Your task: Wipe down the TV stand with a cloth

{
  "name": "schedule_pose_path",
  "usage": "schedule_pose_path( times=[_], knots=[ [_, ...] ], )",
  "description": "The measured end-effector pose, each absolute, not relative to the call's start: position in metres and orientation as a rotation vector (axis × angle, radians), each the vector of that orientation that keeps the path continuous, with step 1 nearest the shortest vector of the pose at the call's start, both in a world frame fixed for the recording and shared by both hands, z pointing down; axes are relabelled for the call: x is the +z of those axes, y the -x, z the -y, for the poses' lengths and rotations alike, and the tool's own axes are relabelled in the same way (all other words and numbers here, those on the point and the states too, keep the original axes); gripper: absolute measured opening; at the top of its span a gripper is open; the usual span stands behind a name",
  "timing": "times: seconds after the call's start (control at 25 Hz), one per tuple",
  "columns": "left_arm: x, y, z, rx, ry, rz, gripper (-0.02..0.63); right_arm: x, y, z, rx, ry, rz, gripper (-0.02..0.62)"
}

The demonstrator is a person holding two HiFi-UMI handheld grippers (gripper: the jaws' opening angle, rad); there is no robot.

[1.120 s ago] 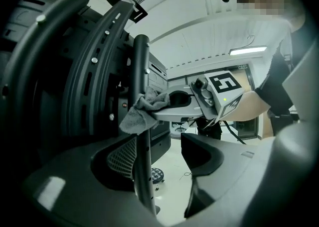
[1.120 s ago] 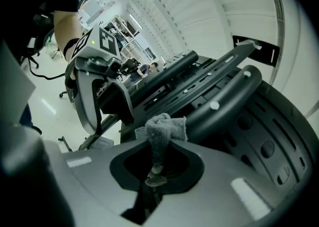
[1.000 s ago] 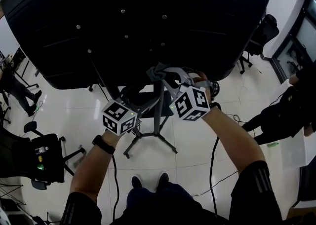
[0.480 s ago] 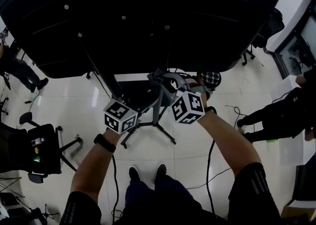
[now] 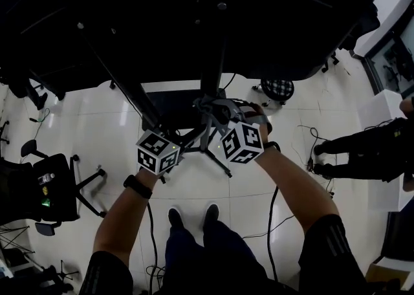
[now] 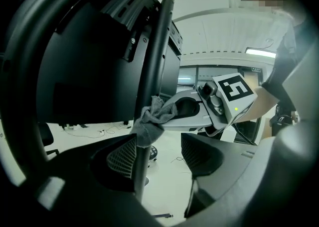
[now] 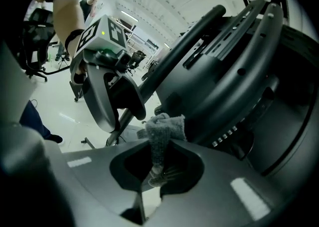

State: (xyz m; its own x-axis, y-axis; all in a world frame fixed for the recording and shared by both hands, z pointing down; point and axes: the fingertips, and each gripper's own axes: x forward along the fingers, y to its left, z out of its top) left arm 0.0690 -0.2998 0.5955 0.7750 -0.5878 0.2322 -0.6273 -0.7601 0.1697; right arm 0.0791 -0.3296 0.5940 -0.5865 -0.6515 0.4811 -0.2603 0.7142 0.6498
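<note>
The TV stand's black pole (image 5: 211, 80) comes down from under the big black TV back (image 5: 194, 15) to splayed legs (image 5: 217, 161). A grey cloth (image 5: 208, 107) is pressed against the pole, and my right gripper (image 5: 213, 111) is shut on it; in the right gripper view the cloth (image 7: 162, 131) stands up from between the closed jaws of the right gripper (image 7: 160, 159). My left gripper (image 5: 186, 136) is open just left of the pole. In the left gripper view the pole (image 6: 149, 86) runs down past the left gripper (image 6: 157, 154), with the cloth (image 6: 149, 121) bunched on it.
A black office chair (image 5: 48, 190) stands at the left. A stool with a checkered seat (image 5: 277, 88) sits behind the stand. A person in dark clothes (image 5: 362, 154) is at the right. Cables (image 5: 275, 219) trail over the white tile floor near my feet (image 5: 193, 217).
The cloth and both grippers now sit lower on the pole, farther below the TV's lower edge. More of the pole shows above the cloth.
</note>
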Motion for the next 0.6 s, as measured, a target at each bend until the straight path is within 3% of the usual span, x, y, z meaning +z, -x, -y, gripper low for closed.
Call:
schedule_pose_path(
  times=[0.6],
  knots=[
    [0.729, -0.05, 0.307, 0.329, -2.598, 0.938, 0.307, 0.742, -0.065, 0.331, -0.508, -0.62, 2.168, 0.021]
  ],
)
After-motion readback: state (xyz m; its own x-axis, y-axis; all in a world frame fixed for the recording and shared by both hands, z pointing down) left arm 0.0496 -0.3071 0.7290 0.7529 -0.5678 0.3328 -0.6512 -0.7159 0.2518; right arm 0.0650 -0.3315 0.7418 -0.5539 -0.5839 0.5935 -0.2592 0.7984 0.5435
